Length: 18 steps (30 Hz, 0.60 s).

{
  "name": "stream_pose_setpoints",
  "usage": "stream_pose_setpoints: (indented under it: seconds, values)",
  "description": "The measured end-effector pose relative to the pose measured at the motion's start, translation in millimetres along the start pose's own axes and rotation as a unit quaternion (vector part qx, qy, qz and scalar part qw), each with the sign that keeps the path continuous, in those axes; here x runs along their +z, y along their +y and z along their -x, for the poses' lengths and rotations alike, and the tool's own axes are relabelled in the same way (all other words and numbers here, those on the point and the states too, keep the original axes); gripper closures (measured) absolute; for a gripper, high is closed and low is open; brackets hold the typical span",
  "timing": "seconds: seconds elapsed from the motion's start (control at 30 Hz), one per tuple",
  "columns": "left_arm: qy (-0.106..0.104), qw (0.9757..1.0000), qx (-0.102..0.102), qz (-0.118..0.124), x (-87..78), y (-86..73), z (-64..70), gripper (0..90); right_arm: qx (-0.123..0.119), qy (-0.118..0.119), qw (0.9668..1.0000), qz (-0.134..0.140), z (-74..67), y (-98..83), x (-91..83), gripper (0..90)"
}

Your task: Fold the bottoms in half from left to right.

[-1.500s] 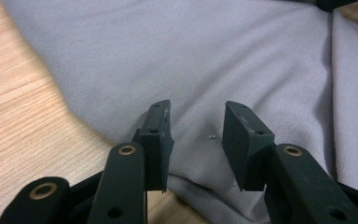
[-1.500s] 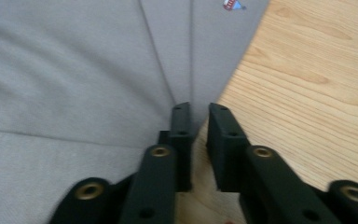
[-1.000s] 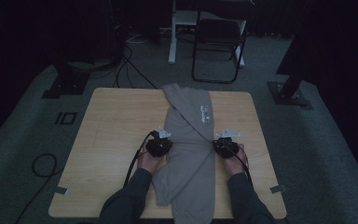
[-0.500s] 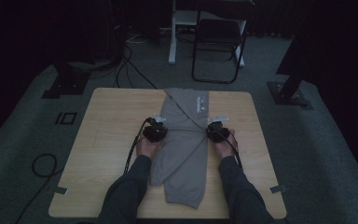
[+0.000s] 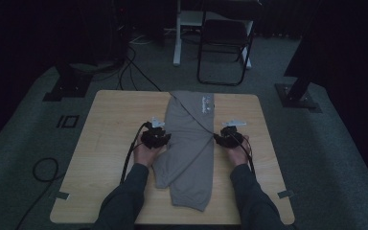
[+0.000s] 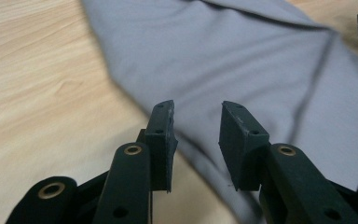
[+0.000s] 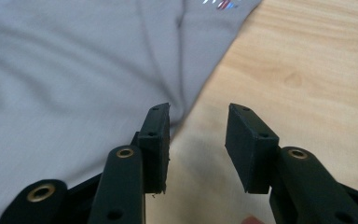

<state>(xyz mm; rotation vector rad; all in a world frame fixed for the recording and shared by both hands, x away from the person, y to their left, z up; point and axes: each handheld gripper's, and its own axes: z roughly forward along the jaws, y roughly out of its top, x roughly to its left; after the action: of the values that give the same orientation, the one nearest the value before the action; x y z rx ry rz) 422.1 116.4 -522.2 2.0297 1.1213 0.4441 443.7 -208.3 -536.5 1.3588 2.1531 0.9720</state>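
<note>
While folded lengthwise down the table (image 5: 105,143), grey pants (image 5: 191,148) now let go: left claw (image 5: 159,140) and right claw (image 5: 223,139) just opened, empty, backed off either edge.

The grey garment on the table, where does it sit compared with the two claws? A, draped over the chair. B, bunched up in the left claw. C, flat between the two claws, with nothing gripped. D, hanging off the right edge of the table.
C: the grey garment lies flat on the table between the left claw and the right claw, both with jaws apart and nothing between them.
</note>
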Motion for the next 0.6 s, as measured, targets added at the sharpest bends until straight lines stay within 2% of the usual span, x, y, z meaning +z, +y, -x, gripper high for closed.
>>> stream_pose_setpoints:
  seconds: [0.1,0.23,0.3,0.5,0.6]
  values:
    - [-0.01,0.9999,-0.001,0.005,-15.9,-14.5,2.7,64.6,-0.019,0.01,0.9998,-0.001,-5.2,-11.7,-13.2,58.6]
    - [-0.022,0.9997,0.0,-0.007,-25.4,-32.9,6.1,64.6,-0.027,0.02,0.9994,0.001,-11.3,-26.4,-28.3,58.3]
    - [-0.024,0.9996,0.001,-0.014,-26.9,-39.2,7.5,64.6,-0.035,0.021,0.9992,-0.002,-15.3,-36.1,-34.9,58.3]
    - [-0.039,0.9988,-0.009,-0.028,-27.1,-48.6,10.5,64.6,-0.046,0.014,0.9988,-0.007,-17.3,-49.6,-39.6,58.4]
    - [-0.043,0.9983,-0.002,-0.04,-22.7,-52.4,14.0,64.7,-0.031,0.017,0.9994,-0.001,-15.1,-51.9,-42.6,58.5]
